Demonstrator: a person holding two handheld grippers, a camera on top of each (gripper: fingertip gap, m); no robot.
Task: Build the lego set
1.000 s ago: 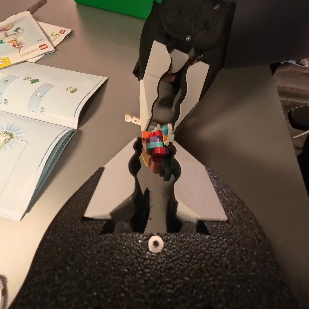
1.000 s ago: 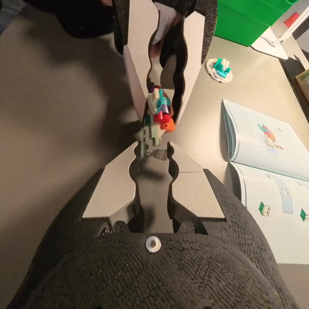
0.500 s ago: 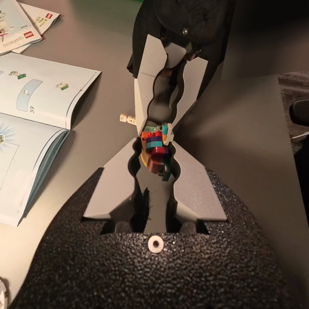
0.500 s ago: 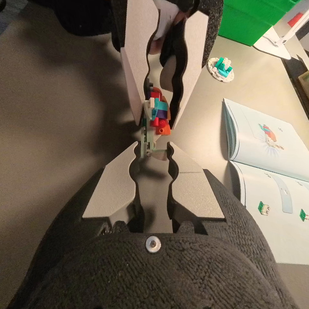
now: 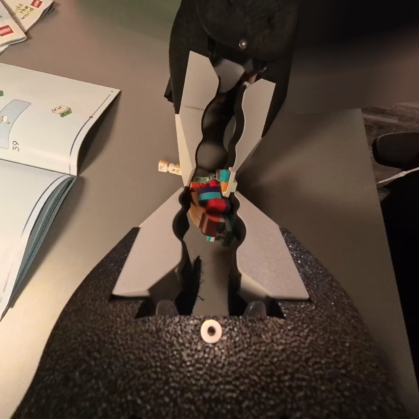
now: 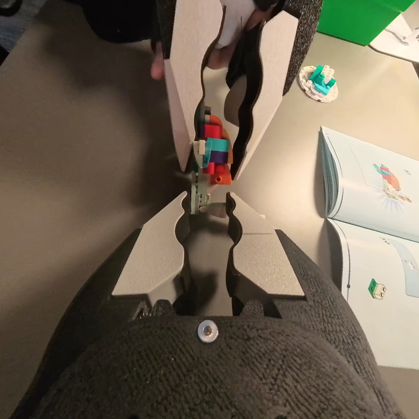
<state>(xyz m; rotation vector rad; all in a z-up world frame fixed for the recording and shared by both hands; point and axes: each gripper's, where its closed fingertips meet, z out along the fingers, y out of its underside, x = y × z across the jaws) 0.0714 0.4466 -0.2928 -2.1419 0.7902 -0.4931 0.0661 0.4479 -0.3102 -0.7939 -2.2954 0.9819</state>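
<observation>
A small colourful lego model of red, teal, purple and orange bricks is held in the air between both grippers, which face each other tip to tip. My left gripper is shut on the model's brick body. In the right wrist view the body sits between the left gripper's fingers. My right gripper is shut on the pale green plate part at the model's near end. In the left wrist view the right gripper's fingers come down from the top.
An open instruction booklet lies on the grey table, also in the right wrist view. A small cream piece lies beside the grippers. A white round plate with teal bricks, a green box and folded leaflets lie farther off. Less than 4 cm separates the two grippers' tips.
The two grippers have drawn closer together. The colourful body has turned from tilted to in line with the pale green part and sits deeper in the left gripper's fingers.
</observation>
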